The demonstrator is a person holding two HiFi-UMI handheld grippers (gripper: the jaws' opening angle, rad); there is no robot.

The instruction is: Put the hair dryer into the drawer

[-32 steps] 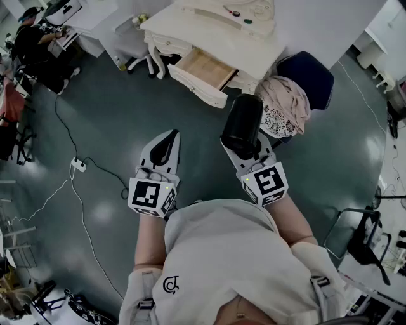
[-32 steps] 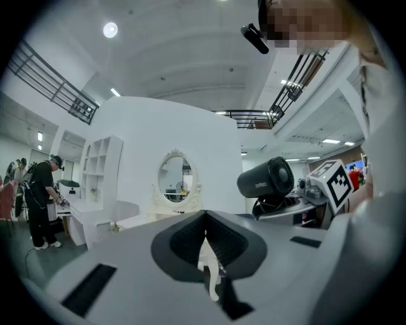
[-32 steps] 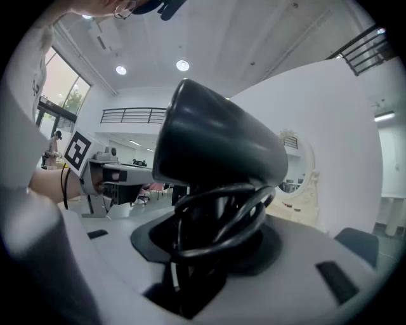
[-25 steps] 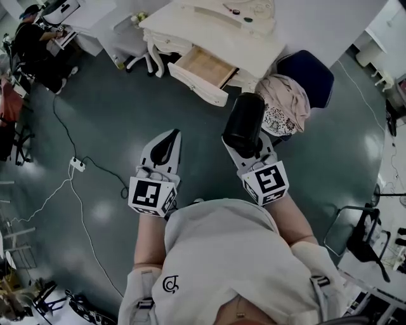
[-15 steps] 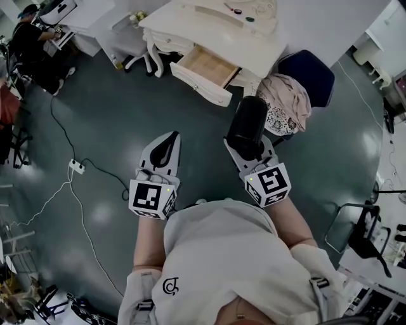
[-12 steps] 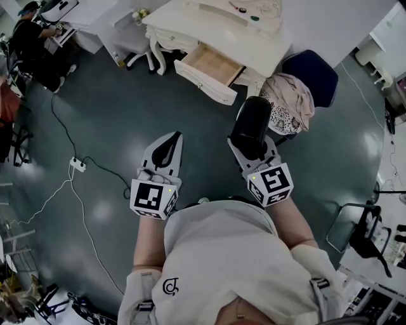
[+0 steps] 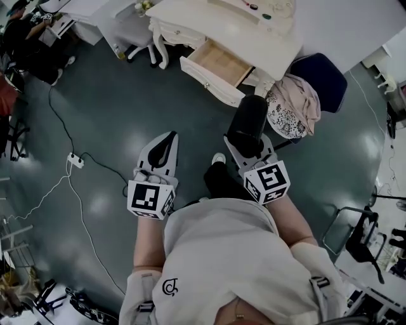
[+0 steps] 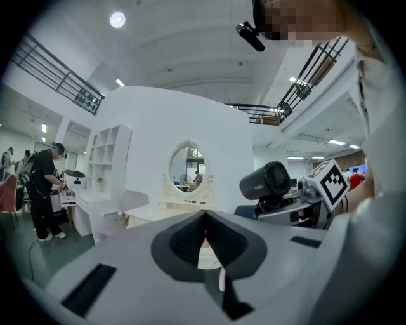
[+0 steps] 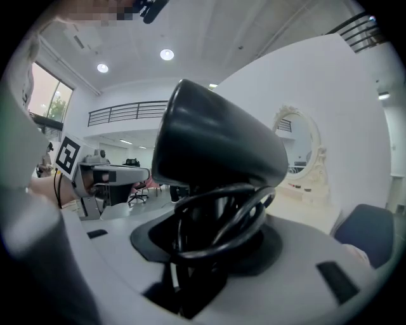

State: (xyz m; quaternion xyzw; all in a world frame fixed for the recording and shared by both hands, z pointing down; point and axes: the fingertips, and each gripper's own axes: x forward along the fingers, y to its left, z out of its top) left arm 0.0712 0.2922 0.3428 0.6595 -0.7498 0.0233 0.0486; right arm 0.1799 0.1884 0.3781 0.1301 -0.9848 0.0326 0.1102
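Observation:
A black hair dryer (image 7: pixel 247 117) stands upright in my right gripper (image 7: pixel 248 147), whose jaws are shut on its handle and coiled cord. In the right gripper view the hair dryer (image 9: pixel 216 139) fills the middle, above my right gripper (image 9: pixel 216 238). My left gripper (image 7: pixel 171 135) hangs over the floor to the left, shut and holding nothing; its tips meet in my left gripper (image 8: pixel 205 216) view, where the hair dryer (image 8: pixel 266 181) shows at the right. The open wooden drawer (image 7: pixel 219 62) juts from the white dressing table (image 7: pixel 209 16) ahead, beyond both grippers.
A blue chair (image 7: pixel 325 71) draped with pale clothes (image 7: pixel 293 105) stands right of the drawer. A power strip (image 7: pixel 75 159) and cables lie on the floor at the left. A person (image 7: pixel 22 38) stands far left. A black stool (image 7: pixel 361 235) is at the right.
The dressing table and drawer have drawn nearer and shifted right in the view. A foot and dark leg now show between the grippers. Both grips are unchanged.

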